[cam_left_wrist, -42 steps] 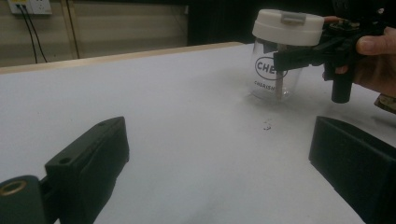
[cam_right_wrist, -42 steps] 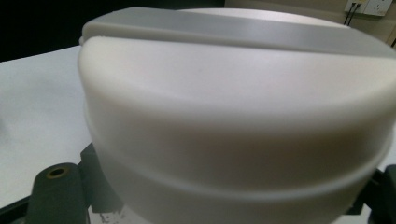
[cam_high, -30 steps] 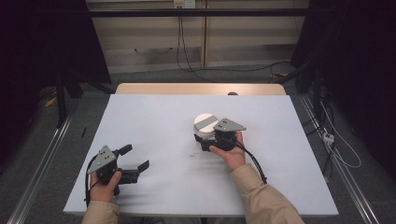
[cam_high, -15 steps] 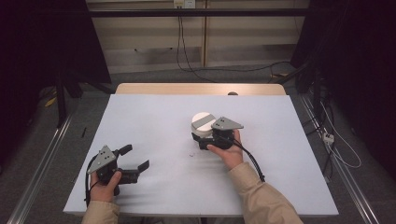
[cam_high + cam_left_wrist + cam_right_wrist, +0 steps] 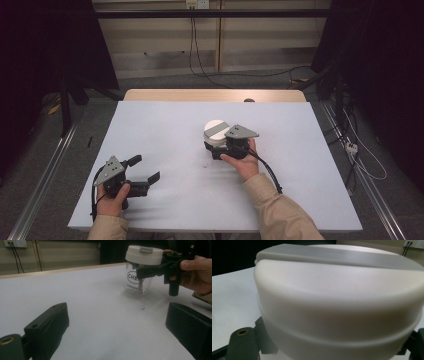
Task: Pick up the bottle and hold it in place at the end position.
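Still the same clamped jar (image 5: 216, 134).

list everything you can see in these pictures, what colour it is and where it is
jar: one, clear with dark lettering, standing right of the table's centre
lid: one, white with a grey strip, on top of the jar
table: one, white top with a wooden far edge
speck: one, dark, on the table in front of the jar
left gripper: one, black, jaws open, near the table's front left
right gripper: one, black, clamped on the jar under the lid
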The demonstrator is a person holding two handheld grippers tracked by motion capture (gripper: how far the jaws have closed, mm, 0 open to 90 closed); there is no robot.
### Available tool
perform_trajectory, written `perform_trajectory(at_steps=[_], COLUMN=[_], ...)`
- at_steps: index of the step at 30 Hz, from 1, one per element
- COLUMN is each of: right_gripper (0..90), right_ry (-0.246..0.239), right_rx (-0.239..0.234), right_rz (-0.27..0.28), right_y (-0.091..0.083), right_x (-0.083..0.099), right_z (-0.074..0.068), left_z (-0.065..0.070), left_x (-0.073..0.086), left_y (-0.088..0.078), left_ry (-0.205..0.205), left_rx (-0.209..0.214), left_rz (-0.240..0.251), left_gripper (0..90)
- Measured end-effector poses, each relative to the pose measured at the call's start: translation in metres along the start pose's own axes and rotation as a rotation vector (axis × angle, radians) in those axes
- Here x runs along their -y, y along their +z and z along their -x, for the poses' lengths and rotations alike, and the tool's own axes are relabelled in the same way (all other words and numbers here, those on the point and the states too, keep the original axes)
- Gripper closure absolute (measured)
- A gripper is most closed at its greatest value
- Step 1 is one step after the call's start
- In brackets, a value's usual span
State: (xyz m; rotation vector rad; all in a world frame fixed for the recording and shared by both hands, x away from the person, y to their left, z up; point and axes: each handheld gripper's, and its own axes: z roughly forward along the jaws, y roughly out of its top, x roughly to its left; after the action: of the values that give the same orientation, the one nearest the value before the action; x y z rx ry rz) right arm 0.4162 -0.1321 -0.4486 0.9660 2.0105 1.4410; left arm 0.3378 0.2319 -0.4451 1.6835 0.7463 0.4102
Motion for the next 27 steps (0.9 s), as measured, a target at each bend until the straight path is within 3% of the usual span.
perform_trajectory(at_steps=[27], right_gripper=[18.3], right_ry=[-0.011], right_rx=[-0.002], right_rz=[-0.008], right_y=[0.0089], right_x=[0.0034], right_z=[0.0014], left_z=[0.0011], left_x=[0.0002], left_y=[0.0006], left_ry=[0.004], left_rx=[0.002], left_rz=[-0.003], left_gripper=[4.7])
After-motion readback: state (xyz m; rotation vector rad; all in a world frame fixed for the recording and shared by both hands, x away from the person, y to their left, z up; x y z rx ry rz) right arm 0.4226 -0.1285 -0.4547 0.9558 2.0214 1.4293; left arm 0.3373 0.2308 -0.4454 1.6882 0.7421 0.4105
